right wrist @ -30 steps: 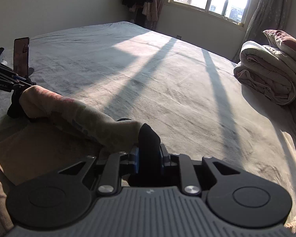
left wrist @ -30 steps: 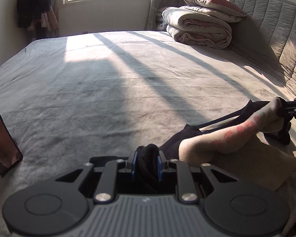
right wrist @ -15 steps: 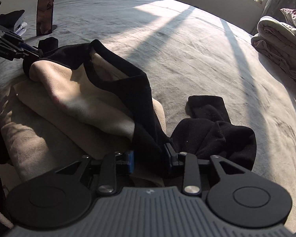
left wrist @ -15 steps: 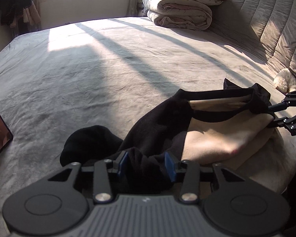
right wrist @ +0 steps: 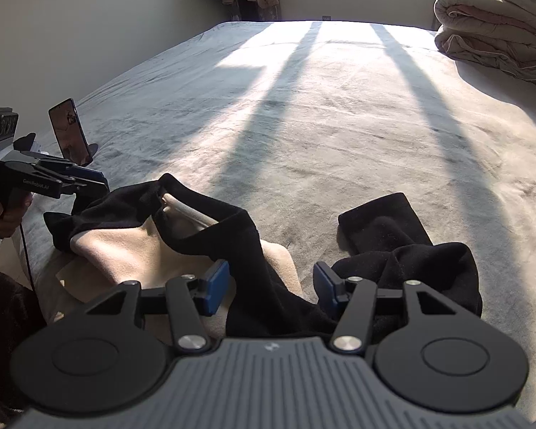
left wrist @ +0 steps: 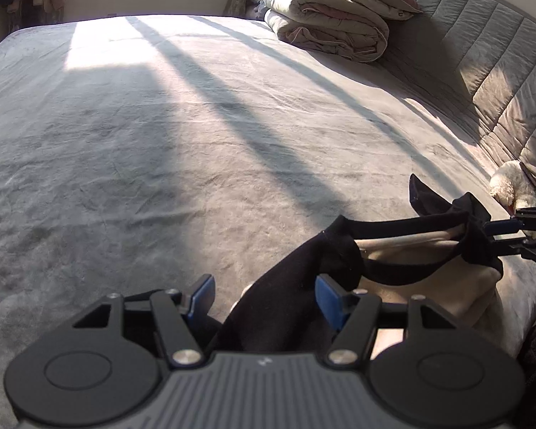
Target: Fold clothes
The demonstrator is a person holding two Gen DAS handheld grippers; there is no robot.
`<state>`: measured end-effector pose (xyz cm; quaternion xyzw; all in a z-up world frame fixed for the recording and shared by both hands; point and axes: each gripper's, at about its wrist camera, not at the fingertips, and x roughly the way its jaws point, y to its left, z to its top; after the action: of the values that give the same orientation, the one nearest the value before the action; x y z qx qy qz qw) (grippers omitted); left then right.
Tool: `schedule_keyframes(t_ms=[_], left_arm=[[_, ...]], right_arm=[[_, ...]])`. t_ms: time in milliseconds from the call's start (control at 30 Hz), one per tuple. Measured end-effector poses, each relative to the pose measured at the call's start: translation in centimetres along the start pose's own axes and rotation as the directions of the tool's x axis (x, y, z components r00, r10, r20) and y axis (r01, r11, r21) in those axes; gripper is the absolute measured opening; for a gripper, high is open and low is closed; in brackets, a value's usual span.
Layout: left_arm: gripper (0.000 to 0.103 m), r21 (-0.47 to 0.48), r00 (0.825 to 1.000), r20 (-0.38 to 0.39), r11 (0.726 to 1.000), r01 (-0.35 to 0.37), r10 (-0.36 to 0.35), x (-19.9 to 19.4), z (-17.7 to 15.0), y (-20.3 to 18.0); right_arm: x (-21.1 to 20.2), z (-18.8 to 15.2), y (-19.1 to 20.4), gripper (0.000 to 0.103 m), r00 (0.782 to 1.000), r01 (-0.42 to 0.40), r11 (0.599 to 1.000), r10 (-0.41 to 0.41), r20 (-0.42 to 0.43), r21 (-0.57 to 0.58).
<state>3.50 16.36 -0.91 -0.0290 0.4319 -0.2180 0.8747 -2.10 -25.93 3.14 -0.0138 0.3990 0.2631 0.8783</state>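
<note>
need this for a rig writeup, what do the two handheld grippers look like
Both match: the left gripper and the right gripper have black linkage arms with silver pivot bolts, blue finger pads, round black discs either side and a ribbed grey body. Seen from the right wrist view, the left one carries white "GenRobot.AI" lettering and a black cable hangs below it.

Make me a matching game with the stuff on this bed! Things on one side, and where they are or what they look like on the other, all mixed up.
Things:
1. black and beige garment
2. phone
3. rolled-up quilt
4. left gripper

Descriptions:
A. standing upright near the bed's left edge
B. jaws opening, black cloth between them
C. stacked at the far right by the headboard
D. lying crumpled at the near edge of the bed

Pairs: 1-D, 2-A, 3-C, 4-B
</note>
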Motion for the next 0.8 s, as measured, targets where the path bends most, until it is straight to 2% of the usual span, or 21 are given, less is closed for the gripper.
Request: schedule_keyframes(t_ms=[67,100,133,167,200,233,267,367,600,733,800], left_arm=[[0.059,-0.027,0.999,-0.028,1.0,0.014,-0.015,0.8,0.0,0.4],[0.05,-0.04,0.999,-0.04,0.999,0.019,-0.021,1.1,0.0,0.5],[0.039,-0.053,0.998,-0.05,0.998,0.025,-0.027,1.4,-0.1,0.6],[0.036,-0.06,0.998,-0.048,0.998,0.028,-0.031,1.4,-0.2,0.6],[0.031,-0.06,0.999,-0.037,0.998,0.028,-0.03,1.4,-0.4,0.6],[0.016,-0.058,0.999,-0.02,0.998,0.028,-0.029,1.1,-0.4,0.4],[0.016,-0.056,1.0,-0.003,0.998,0.028,-0.028,0.9,-0.5,0.2],[0.01,-0.03,0.999,0.044,1.0,0.006,-0.004,0.2,0.1,-0.7],[0.007,0.036,0.98,0.185,0.996,-0.079,0.071,0.3,4.3,-2.4],[0.007,0.052,0.961,0.233,0.985,-0.163,0.147,1.8,7.4,-2.5],[0.007,0.075,0.942,0.267,0.97,-0.23,0.202,2.7,8.9,-2.6]], right_arm=[[0.7,-0.4,0.1,0.052,1.0,-0.007,1.0,0.007,-0.02,-0.009],[1.1,-0.5,0.2,0.05,1.0,-0.009,1.0,0.008,-0.03,-0.014],[1.3,-0.7,0.2,0.045,0.999,-0.007,1.0,0.006,-0.038,-0.019],[1.6,-1.0,0.2,0.036,0.999,-0.004,1.0,0.003,-0.046,-0.024],[1.8,-1.2,0.2,0.031,0.999,-0.002,1.0,0.0,-0.049,-0.027],[1.9,-1.2,0.1,0.021,0.999,0.002,1.0,-0.003,-0.049,-0.027],[1.8,-1.2,-0.1,0.016,0.999,0.005,1.0,-0.006,-0.04,-0.023],[1.4,-0.6,-0.5,0.011,1.0,0.023,1.0,-0.023,-0.004,-0.012],[1.1,3.0,-1.6,0.009,0.988,0.117,0.992,-0.113,0.103,-0.036],[2.3,5.4,-2.7,0.008,0.972,0.188,0.981,-0.178,0.151,-0.051],[3.3,6.8,-3.4,0.008,0.963,0.22,0.974,-0.207,0.173,-0.058]])
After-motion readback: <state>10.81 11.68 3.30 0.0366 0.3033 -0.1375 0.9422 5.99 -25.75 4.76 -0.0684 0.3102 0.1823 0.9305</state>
